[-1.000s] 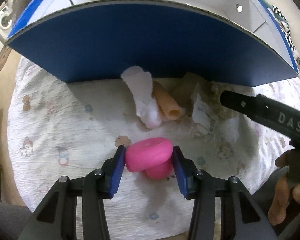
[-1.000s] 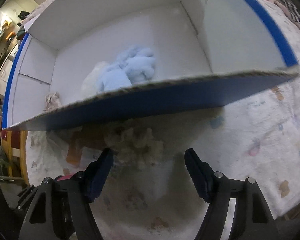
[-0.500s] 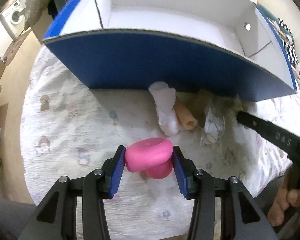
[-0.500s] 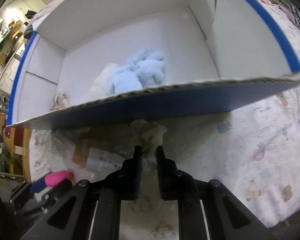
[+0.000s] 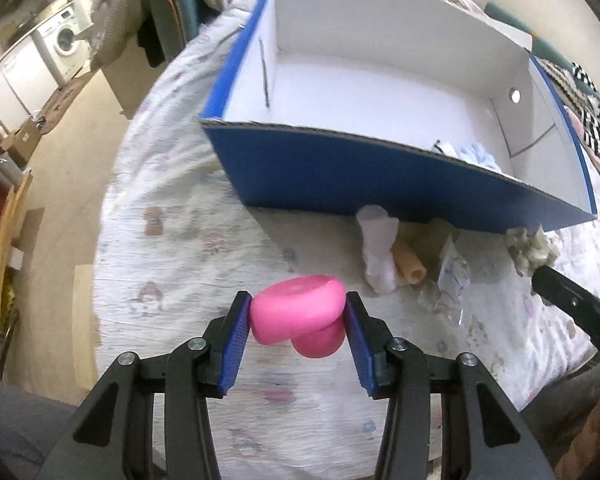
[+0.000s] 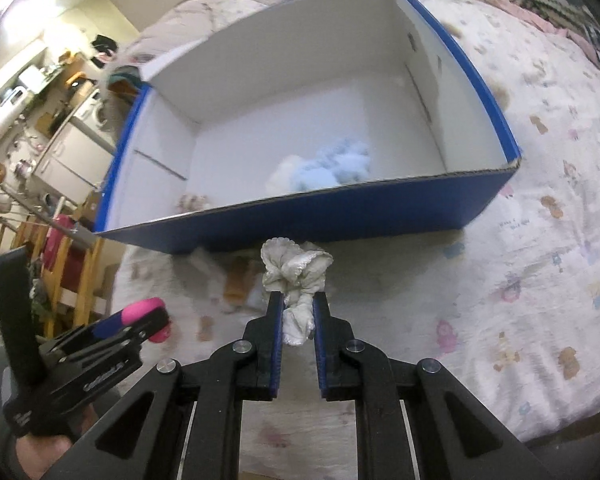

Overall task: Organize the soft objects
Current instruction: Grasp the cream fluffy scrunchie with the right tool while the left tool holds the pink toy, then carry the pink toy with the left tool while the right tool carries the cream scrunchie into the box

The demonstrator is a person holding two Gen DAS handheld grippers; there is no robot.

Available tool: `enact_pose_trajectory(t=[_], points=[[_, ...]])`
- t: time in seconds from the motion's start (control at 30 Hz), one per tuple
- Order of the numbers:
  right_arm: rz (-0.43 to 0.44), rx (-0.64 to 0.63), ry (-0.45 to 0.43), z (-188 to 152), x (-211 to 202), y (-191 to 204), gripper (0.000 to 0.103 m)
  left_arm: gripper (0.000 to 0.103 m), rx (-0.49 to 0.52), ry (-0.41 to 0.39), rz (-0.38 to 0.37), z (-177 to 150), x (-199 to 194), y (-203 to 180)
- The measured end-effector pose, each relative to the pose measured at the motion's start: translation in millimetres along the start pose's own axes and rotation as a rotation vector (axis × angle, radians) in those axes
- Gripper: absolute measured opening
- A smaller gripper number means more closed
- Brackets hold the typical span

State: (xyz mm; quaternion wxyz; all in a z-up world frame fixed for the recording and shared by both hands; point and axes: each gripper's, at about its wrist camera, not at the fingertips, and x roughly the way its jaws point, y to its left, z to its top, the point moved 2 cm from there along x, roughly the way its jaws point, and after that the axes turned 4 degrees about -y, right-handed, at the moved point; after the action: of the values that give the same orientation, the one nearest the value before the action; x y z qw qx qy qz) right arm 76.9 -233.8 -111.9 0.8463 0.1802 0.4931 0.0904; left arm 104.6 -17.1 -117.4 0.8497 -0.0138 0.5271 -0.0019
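Note:
My left gripper (image 5: pixel 298 314) is shut on a pink mushroom-shaped soft toy (image 5: pixel 300 316) and holds it above the printed cloth, in front of the blue box (image 5: pixel 340 168). My right gripper (image 6: pixel 297 308) is shut on a crumpled grey-white cloth (image 6: pixel 296 272), lifted near the box's front wall (image 6: pixel 320 216). The cloth also shows in the left wrist view (image 5: pixel 530 250). Inside the box lies a light blue fluffy item (image 6: pixel 332 168) with a white one beside it.
On the cloth by the box front lie a white soft piece (image 5: pixel 376 248), an orange tube (image 5: pixel 410 266) and a clear plastic wrapper (image 5: pixel 448 284). A small beige item (image 6: pixel 194 202) sits in the box's left corner. Chairs and a washing machine (image 5: pixel 66 44) stand at left.
My right gripper closed on the grey-white cloth and lifted it. Both grippers rose and drew back from the box, so its inside shows more. The left still holds the pink toy.

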Motion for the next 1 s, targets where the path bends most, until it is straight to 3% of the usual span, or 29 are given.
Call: enact_pose_trajectory(t=[0.33,0.57,0.8,1.0], points=[[0.044,-0.062,-0.042,-9,-24,13,0.016,0.043,0.007,-0.087,0.068,-4,-15,-3],[0.079,-0.074,-0.082,-11,-43,21,0.016,0.043,0.028,-0.190,0.111,1,-40,-5],[0.110,-0.083,-0.148,-1,-67,22,0.016,0.043,0.056,-0.276,0.115,16,-65,-13],[0.132,-0.071,-0.169,13,-73,23,0.016,0.043,0.054,-0.302,0.106,35,-75,-15]])
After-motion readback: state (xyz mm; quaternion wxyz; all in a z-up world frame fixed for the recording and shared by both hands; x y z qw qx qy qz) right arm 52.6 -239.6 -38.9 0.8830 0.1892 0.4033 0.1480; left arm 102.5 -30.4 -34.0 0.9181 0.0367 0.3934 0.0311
